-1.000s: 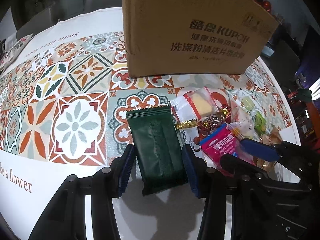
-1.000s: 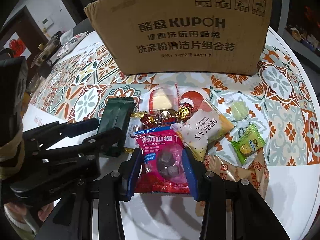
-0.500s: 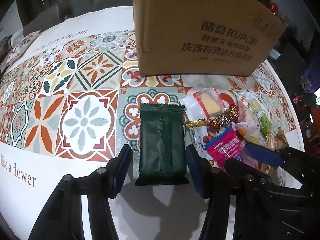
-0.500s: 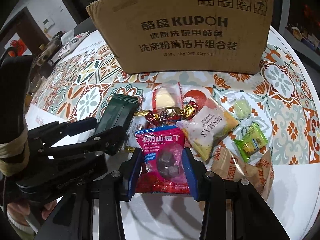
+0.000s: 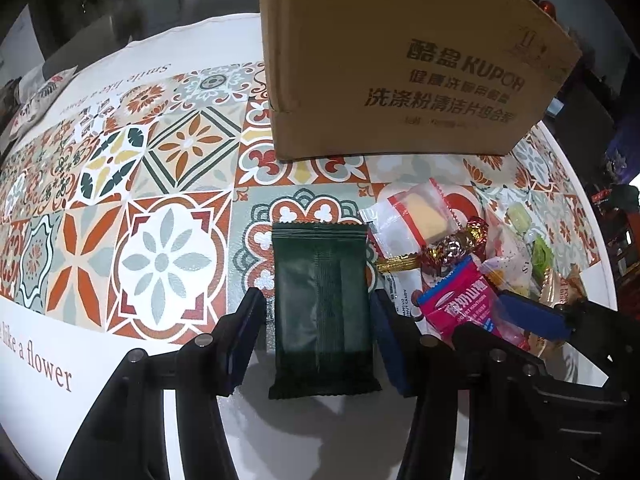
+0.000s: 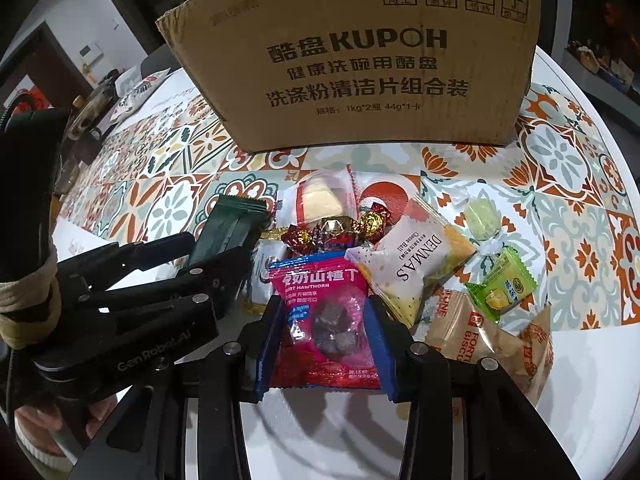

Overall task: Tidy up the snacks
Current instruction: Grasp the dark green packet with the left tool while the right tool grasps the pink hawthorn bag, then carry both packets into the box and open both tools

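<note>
A round table covered in bright patterned tiles, seen from two hand-held grippers pointing steeply down at a heap of wrapped snacks.

On the left, the left gripper straddles a dark green packet lying flat. The packet's long axis runs straight away from the gripper, in line with its fingers, so the jaws face its two long edges. The jaws are closing on it; a thin gap shows on the left side, and the right pad sits at or just against the edge, so it does not look pinched yet.

To its right lies the heap: a clear wrapper with a yellow cake, a gold and red foil candy, a white pouch printed DENMAS, two green sweets, and tan biscuit packs.

At the heap's near edge, the right gripper sits at a narrow setting around a pink packet of hawthorn pieces, its blue pads against both long sides. This packet also points away from the gripper.

Behind everything stands a brown cardboard box, well beyond both packets, probably where the snacks go. Its open top is cut off, so its contents cannot be seen. A small white wrapper is mostly buried under the heap.
</note>
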The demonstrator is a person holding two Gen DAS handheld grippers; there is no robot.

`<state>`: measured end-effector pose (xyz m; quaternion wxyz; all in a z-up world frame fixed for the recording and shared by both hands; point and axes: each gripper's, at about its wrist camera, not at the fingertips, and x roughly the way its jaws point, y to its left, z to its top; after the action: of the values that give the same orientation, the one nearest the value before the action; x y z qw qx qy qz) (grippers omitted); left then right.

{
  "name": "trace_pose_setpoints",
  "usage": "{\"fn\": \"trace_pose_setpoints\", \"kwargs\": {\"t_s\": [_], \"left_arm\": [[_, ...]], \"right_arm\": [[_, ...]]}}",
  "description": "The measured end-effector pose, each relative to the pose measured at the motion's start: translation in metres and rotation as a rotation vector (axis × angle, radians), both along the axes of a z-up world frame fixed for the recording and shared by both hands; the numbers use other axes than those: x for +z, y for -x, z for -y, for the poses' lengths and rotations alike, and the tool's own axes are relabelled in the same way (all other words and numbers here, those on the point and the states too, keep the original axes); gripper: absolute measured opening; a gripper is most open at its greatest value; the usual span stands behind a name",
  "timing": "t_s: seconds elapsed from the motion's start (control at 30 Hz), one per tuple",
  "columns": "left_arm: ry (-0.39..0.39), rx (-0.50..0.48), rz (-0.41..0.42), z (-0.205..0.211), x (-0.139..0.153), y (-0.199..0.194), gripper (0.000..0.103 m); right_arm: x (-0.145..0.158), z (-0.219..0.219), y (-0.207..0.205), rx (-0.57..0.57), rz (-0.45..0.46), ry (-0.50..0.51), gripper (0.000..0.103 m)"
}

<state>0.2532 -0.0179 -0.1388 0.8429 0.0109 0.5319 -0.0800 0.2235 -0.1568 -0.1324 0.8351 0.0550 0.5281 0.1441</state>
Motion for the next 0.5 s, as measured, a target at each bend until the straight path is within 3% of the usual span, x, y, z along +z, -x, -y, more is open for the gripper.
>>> {"fn": "trace_pose_setpoints", "kwargs": {"t_s": [0.13, 0.4, 0.5], "left_arm": [[-0.002, -0.003, 0.005, -0.002, 0.0, -0.001, 0.045], [0.058, 0.006, 0.008, -0.011, 0.004, 0.011, 0.044], [0.041, 0.013, 0.03, -0.012, 0.011, 0.021, 0.044]], "right_arm": [[-0.003, -0.002, -0.003, 0.0, -0.006, -0.002, 0.042], [0.0, -0.009, 0.003, 0.008, 0.009, 0.0, 0.036], [0.001, -0.011, 0.007, 0.011, 0.008, -0.011, 0.035]]}}
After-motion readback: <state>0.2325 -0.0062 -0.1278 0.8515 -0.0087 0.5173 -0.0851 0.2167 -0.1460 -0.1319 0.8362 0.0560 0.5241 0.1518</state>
